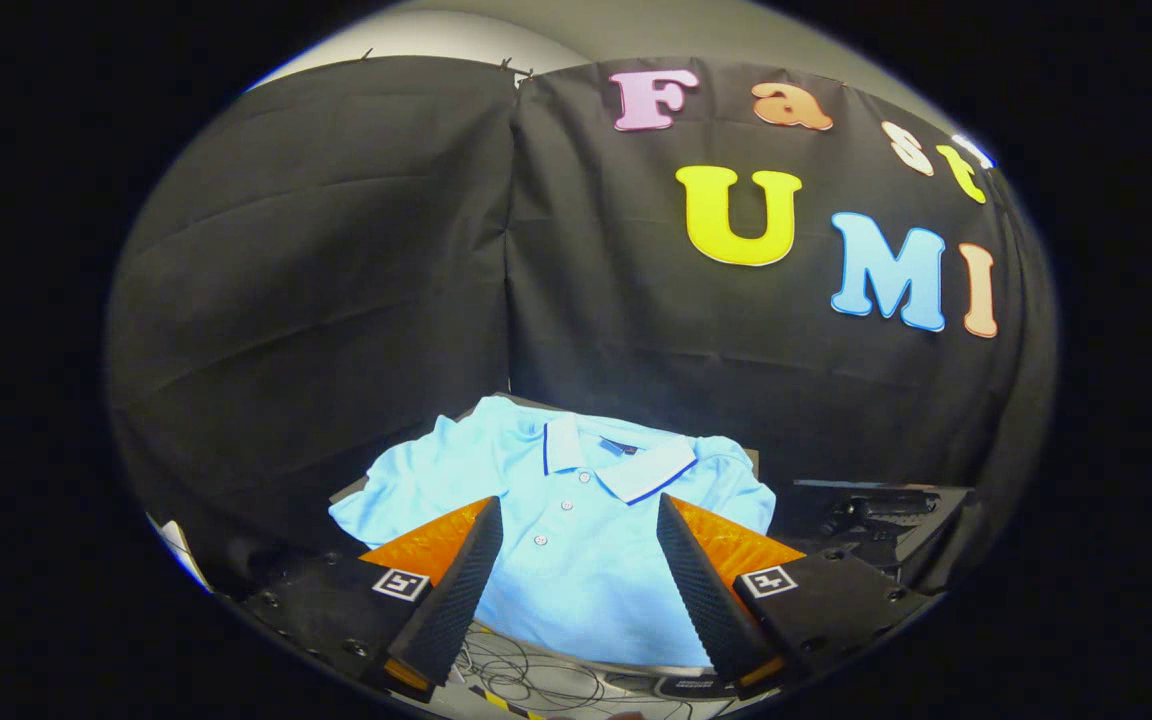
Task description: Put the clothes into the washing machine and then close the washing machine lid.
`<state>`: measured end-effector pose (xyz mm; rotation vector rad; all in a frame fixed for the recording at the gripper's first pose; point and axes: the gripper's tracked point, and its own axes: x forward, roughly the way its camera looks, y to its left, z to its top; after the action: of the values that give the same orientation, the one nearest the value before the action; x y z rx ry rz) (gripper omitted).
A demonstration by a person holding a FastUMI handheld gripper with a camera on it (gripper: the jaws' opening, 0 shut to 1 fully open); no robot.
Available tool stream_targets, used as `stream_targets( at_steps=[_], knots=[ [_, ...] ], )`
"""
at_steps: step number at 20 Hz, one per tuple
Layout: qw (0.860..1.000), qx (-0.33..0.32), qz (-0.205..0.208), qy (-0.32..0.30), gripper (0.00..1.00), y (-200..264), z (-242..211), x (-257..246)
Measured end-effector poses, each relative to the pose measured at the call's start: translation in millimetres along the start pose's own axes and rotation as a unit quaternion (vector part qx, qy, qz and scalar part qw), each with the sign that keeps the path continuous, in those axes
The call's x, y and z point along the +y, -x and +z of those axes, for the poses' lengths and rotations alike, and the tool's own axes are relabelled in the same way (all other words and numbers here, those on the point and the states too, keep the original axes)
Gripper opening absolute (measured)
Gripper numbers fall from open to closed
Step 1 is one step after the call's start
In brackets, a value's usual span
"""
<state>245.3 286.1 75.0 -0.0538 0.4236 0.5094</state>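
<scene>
A light blue polo shirt [576, 520] with a white, dark-edged collar lies spread flat on a surface, its collar toward the black cloth wall. My gripper [578, 515] hovers above the shirt's chest and button placket, open, with a wide gap between its fingers [456, 580] and nothing held. The shirt's lower hem reaches the near edge of the surface, between the fingers.
A black box-like object [876, 515] sits to the right of the shirt, beside the right finger. Loose cables [536, 680] lie on the floor below the surface's near edge. The black cloth wall [336, 300] closes off the space behind.
</scene>
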Motion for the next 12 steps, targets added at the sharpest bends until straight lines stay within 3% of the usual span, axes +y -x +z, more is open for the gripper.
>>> stream_targets(
  at_steps=[12],
  knots=[
    [0.999, 0.041, -0.023, 0.002, 0.97, -82, -16, 25]
  ],
)
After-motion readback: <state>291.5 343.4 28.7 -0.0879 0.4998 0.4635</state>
